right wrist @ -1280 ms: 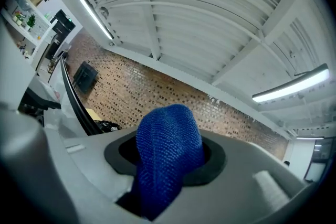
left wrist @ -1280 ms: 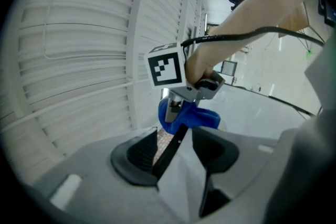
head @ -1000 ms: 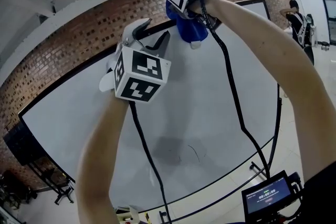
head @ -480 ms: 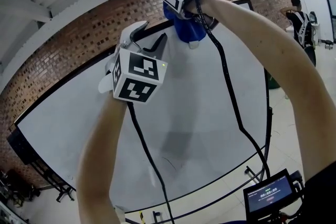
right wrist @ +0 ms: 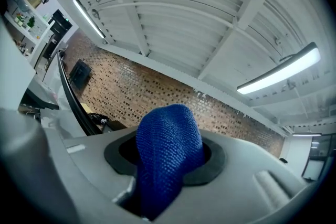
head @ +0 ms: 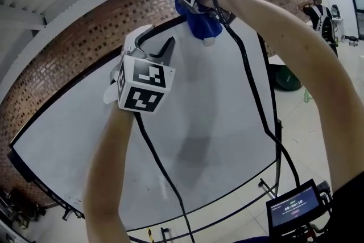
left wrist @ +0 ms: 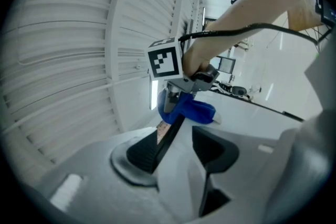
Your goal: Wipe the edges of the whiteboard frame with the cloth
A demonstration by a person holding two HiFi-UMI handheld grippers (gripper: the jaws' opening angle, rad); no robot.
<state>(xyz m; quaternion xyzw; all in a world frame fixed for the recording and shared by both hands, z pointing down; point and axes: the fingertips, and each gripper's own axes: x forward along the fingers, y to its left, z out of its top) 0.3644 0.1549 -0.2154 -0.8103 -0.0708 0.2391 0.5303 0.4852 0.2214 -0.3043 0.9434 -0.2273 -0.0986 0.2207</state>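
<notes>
Both arms are up at the whiteboard (head: 216, 122). The R gripper (head: 198, 13) is at 12 o'clock in the head view. Its fingers are clamped on the blue cloth (head: 203, 24), which bulges out btwn them (it fills most of that gripper's own view). The cloth sits at the top run of the black frame (left wrist: 169, 140), toward the board's R end.

The L gripper (head: 158, 40) is near it, approx 8 o'clock from the cloth. Its fingers are drawn narrow, nearly together. The frame's edge shows in the slit btwn them, but I can't tell if the pads touch it.

In the way: both forearms cross the board face, and a black cable (head: 250, 88) hangs from each gripper, trailing down over the white surface.

Round about:
- Brick wall (head: 74, 37) behind and above the board.
- A person (head: 315, 8) at 2 o'clock, well apart.
- A small lit screen (head: 293, 208) at 5 o'clock, low and close.
- A ceiling strip light (right wrist: 278, 71) overhead, seen in the R gripper view.
</notes>
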